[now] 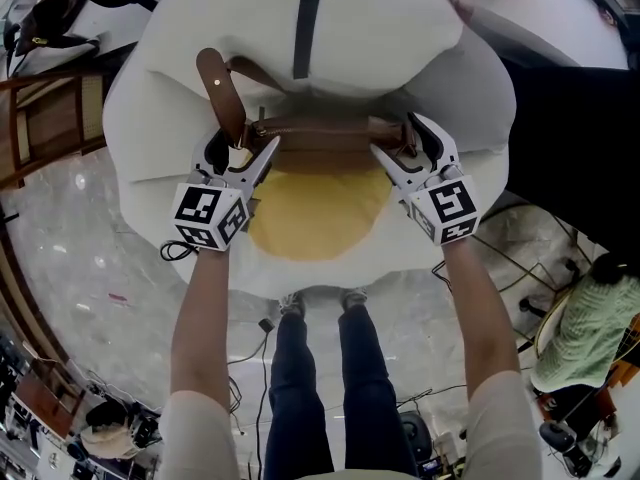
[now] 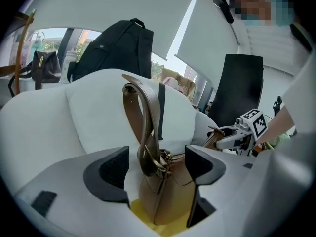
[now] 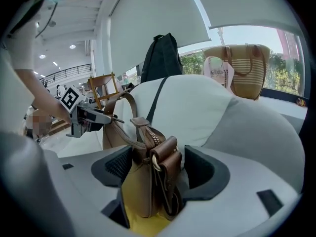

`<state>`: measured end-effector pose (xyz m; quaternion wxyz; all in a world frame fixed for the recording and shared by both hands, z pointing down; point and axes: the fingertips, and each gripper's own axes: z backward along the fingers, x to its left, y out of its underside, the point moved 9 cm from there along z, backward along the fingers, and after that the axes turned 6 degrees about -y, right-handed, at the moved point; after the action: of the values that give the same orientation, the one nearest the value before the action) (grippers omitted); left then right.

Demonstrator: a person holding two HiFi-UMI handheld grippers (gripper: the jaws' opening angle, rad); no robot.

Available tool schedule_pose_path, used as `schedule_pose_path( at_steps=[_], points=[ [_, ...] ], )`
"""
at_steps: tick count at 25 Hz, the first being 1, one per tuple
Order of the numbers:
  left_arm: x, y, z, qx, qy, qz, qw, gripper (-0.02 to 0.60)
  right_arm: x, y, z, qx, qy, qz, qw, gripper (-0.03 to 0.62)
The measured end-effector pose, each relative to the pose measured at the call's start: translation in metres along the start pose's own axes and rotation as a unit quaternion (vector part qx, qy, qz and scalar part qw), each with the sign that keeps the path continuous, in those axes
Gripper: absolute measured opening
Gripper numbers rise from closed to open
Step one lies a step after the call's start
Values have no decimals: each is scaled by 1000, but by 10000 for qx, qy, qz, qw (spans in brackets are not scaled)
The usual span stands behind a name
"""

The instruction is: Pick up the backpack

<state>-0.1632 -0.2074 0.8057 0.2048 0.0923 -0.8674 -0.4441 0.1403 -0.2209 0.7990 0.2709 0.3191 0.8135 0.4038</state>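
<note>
brown bag stands on the white seat, at the top edge of its yellow centre, strap looped up at its left end. i see the left gripper spread wide around that strap end, pads not pressing. right gripper equally wide around the other end, gripping nothing. black backpack shows behind the seat.

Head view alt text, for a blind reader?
Seen from above, a person holds the left gripper and right gripper, both open, around the two ends of a brown bag lying on a white cushion with a yellow centre. The strap loops up at the left; the person's legs stand below.
</note>
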Motion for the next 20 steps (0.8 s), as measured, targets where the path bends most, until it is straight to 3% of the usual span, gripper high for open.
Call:
schedule_pose_path(
  at_steps=[4, 10, 14, 20],
  points=[
    [-7, 4, -7, 55, 111, -23, 9999, 345, 3, 6, -4, 111, -176, -144, 9997, 311],
    [-10, 5, -15, 52, 128, 86, 9999, 340, 4, 7, -6, 116, 33, -151, 9998, 310],
    [-11, 7, -14, -32, 130, 349, 9993, 253, 8, 10, -5, 119, 182, -183, 9996, 281],
    [-15, 9, -9, -82, 181, 311, 9993, 196, 19, 12, -2, 72, 442, -195, 9988, 209]
  ],
)
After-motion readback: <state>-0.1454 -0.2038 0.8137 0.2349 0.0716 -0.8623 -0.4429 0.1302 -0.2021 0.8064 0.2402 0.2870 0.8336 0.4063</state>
